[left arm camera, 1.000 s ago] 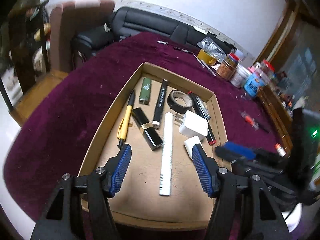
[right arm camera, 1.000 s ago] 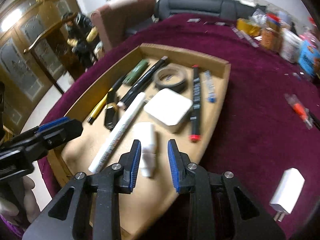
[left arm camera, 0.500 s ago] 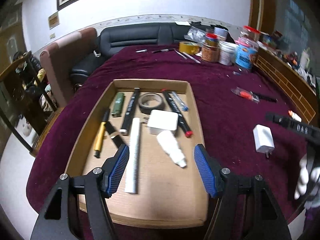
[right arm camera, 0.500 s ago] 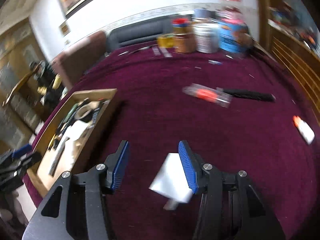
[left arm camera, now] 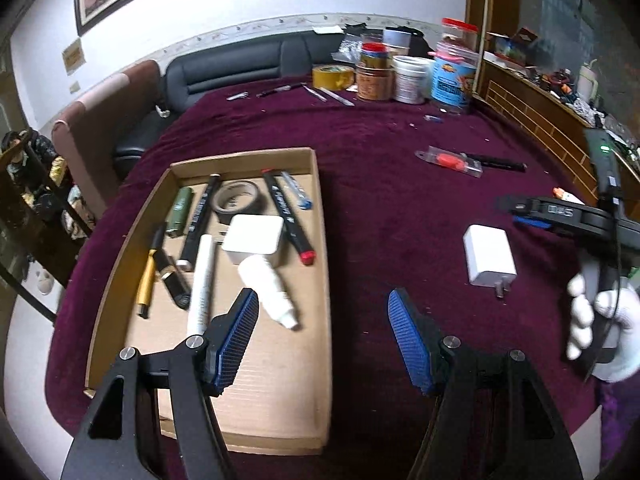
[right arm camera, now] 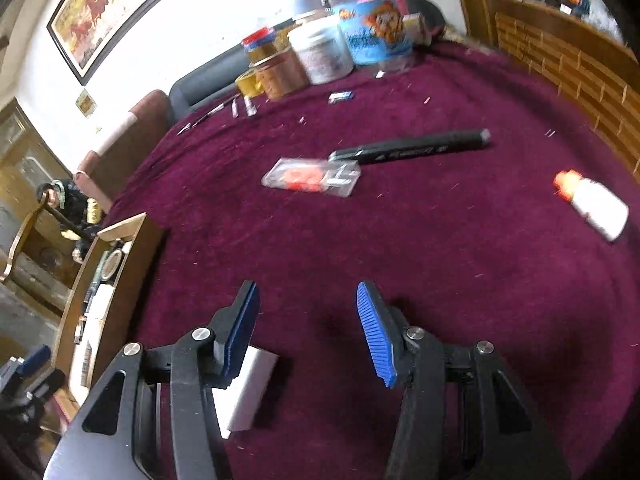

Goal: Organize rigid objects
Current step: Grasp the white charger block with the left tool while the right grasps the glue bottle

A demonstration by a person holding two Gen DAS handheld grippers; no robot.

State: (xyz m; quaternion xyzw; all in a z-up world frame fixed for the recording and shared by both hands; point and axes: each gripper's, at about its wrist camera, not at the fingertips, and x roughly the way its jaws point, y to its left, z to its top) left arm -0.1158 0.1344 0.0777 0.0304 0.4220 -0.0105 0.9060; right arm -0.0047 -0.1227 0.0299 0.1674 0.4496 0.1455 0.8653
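- Fetching the next loose item is judged the step: the right gripper is empty, jaws apart, with a white charger lying just behind its left finger.
- The left gripper hangs open and empty over the cardboard tray edge.
- The charger should be centred between the jaws before closing.

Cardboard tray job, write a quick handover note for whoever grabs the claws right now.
Left claw: open, empty, above the near right rim of the cardboard tray.
Right claw: open, empty, over the cloth; the white charger lies beside its left finger.
Done: tray holds pens, markers, tape roll, lighter, a charger, white tube and white bottle.
Left on the cloth: white charger, black marker, clear packet, orange-capped bottle.
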